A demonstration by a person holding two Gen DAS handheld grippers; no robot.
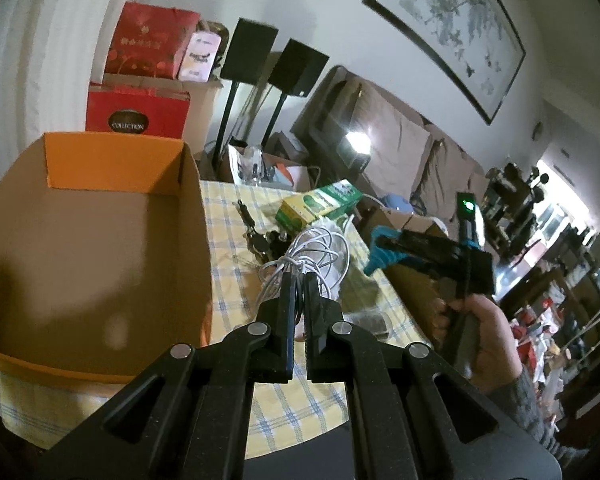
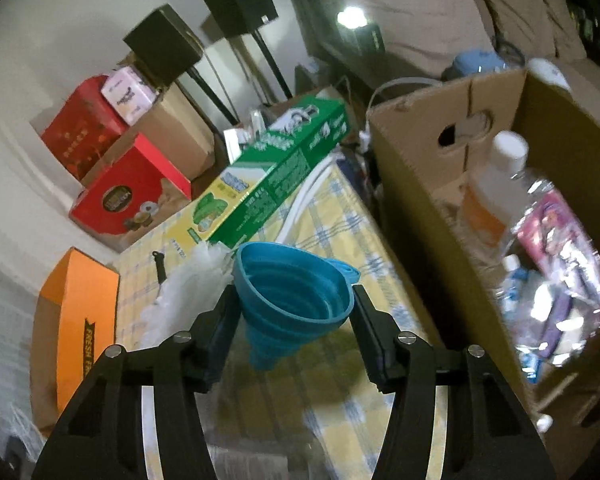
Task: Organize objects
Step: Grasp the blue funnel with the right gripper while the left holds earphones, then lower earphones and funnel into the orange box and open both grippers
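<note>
The left gripper [image 1: 299, 280] clamps a coiled white cable [image 1: 314, 254] at frame centre. The right gripper [image 2: 296, 304] grips a blue collapsible silicone funnel [image 2: 294, 300] at lower centre.

Two speakers [image 1: 256, 50], one funnel [image 2: 296, 300]

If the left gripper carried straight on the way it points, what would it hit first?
Probably the bunch of keys on the checked tablecloth, just beyond the white cable that the left gripper has clamped. Depth is hard to judge.
</note>
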